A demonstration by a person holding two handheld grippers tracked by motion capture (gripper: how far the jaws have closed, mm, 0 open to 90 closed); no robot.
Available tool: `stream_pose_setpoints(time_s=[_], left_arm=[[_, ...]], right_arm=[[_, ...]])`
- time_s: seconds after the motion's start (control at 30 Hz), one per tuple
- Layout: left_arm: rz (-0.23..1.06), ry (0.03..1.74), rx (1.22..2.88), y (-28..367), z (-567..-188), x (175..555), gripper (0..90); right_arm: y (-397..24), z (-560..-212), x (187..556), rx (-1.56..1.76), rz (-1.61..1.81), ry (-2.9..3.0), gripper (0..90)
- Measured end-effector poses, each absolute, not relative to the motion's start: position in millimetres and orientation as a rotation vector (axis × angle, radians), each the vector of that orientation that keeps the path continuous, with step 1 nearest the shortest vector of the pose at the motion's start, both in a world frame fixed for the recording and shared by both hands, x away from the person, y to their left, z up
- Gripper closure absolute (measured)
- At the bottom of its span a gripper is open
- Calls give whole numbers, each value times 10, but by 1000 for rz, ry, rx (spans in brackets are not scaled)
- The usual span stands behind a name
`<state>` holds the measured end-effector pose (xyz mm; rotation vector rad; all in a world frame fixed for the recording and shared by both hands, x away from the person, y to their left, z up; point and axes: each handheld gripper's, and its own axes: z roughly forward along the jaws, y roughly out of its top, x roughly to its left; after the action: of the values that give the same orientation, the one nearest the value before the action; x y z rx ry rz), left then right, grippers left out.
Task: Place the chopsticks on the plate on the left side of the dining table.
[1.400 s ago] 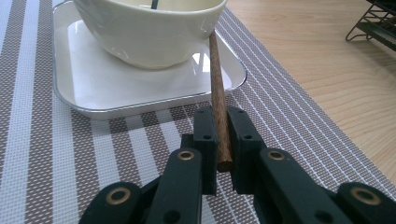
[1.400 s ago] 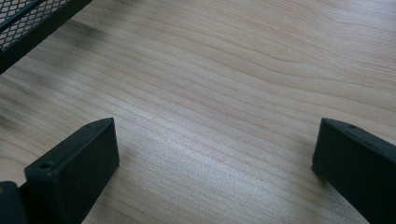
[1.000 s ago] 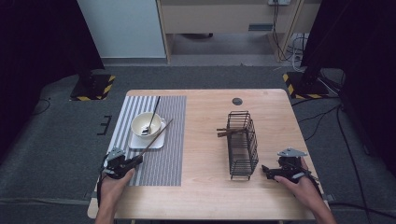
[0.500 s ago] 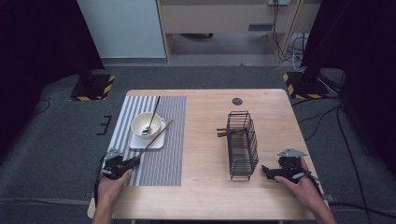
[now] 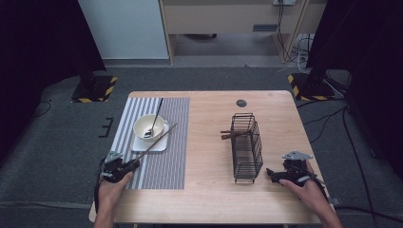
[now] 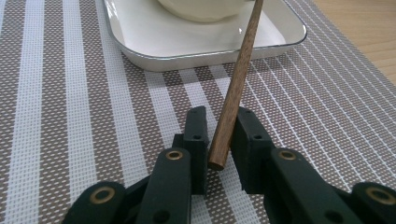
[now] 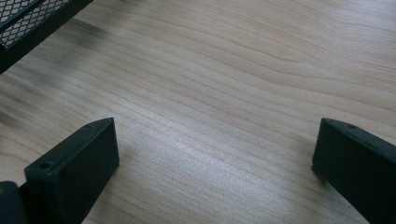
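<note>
- Here, the left tool [image 5: 127,166] is sitting at about seven o'clock on the surface [image 5: 209,142], over the striped placemat [image 5: 166,156], with a wooden chopstick [image 6: 233,93] standing between its two black jaws.
- In the left gripper view the jaws have just been opening, and a small gap is showing on either side of the chopstick's blunt end, so the grasp is released.
- The chopstick is slanting up toward one o'clock, its far end leaning over the rim of the white square plate [image 6: 196,51] that is carrying a cream bowl [image 5: 149,127].
- The right tool [image 5: 273,173] is resting at five o'clock, jaws spread wide and holding nothing, just beside the black wire basket [image 5: 246,147].
</note>
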<state>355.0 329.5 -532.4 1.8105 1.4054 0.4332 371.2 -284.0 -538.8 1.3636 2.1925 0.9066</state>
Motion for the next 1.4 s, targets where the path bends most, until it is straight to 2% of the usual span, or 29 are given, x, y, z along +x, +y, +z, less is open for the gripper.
stream_pose_setpoints(time_s=[0.6,0.8,1.4], left_arm=[[440,1416,1807,3298,-5327,3554,732],[491,1426,1819,3297,-5321,3557,716],[520,1428,1822,3291,-5322,3569,691]], right_arm=[[-2840,-5387,3709,1364,907,2194,3],[-2840,-5387,3708,1363,907,2195,4],[-2839,-5387,3708,1363,908,2195,4]])
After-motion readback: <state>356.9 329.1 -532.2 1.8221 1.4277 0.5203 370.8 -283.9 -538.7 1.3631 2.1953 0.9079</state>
